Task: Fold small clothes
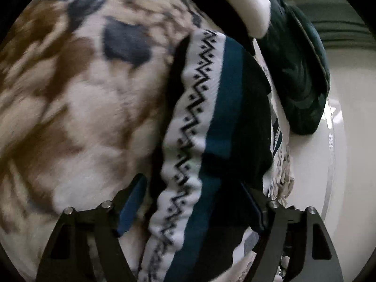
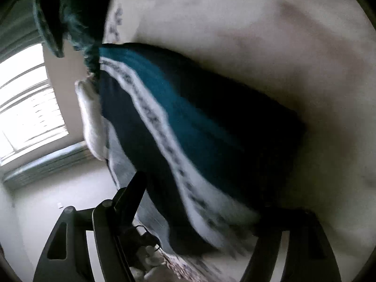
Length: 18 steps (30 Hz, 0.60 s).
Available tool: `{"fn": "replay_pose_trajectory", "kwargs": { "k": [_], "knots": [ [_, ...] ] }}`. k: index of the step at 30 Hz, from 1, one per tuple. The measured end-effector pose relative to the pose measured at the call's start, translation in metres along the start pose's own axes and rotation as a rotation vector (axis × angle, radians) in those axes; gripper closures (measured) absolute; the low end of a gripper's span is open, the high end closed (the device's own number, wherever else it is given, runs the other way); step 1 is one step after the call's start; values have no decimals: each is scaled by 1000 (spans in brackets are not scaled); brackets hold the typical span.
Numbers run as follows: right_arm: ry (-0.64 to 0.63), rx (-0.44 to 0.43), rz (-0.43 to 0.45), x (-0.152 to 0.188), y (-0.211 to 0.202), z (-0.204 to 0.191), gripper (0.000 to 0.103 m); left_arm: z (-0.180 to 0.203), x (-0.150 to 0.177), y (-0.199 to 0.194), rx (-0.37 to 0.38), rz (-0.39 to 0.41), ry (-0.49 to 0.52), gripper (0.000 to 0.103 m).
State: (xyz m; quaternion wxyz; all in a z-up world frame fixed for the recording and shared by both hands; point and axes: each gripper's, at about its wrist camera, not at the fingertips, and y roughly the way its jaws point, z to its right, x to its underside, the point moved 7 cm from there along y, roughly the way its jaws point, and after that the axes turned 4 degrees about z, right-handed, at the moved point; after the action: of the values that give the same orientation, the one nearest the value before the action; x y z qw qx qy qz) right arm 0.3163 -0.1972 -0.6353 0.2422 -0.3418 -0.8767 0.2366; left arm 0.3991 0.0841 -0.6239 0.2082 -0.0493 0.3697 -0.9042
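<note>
Teal-striped garment (image 1: 211,127) sits between both grippers' spread, unclenched jaws; we should flatten it on the blanket (image 1: 77,108) before refolding.

A: What was obscured in the left wrist view?

B: The garment (image 1: 202,127) ran off the bottom edge; its lower end was not seen. The blanket (image 1: 77,98) beneath was blurred, its pattern smeared. The dark cloth (image 1: 298,70) at upper right could not be identified.

A: And the right?

B: The garment's (image 2: 188,122) white band was too blurred to read. It covered the right finger (image 2: 268,242) of the right gripper (image 2: 202,213), so contact could not be judged. Small objects (image 2: 150,258) at the bottom edge were indistinct.
</note>
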Motion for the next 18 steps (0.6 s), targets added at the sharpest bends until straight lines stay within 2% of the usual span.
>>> {"fn": "replay_pose_trajectory", "kwargs": {
  "k": [3, 4, 5, 6, 7, 8, 14, 18],
  "knots": [
    [-54, -52, 6, -1, 18, -17, 29, 12, 4, 9, 26, 7, 27, 26],
    [-70, -49, 16, 0, 24, -22, 41, 19, 5, 12, 34, 20, 38, 26],
    [-77, -43, 21, 1, 29, -26, 68, 23, 4, 12, 38, 46, 56, 28],
    [-75, -41, 23, 1, 32, -29, 75, 31, 3, 8, 57, 83, 81, 33],
    [-72, -43, 36, 2, 32, -33, 77, 39, -2, 10, 64, 109, 95, 55],
    [-77, -35, 57, 2, 30, -38, 80, 42, -4, 7, 65, 125, 105, 66],
    [-131, -60, 128, 10, 2, -89, 83, 75, -33, -29, 138, 163, 123, 72],
    [-171, -107, 166, 15, -13, -148, 83, 111, -67, -59, 177, 186, 165, 72]
  ]
}}
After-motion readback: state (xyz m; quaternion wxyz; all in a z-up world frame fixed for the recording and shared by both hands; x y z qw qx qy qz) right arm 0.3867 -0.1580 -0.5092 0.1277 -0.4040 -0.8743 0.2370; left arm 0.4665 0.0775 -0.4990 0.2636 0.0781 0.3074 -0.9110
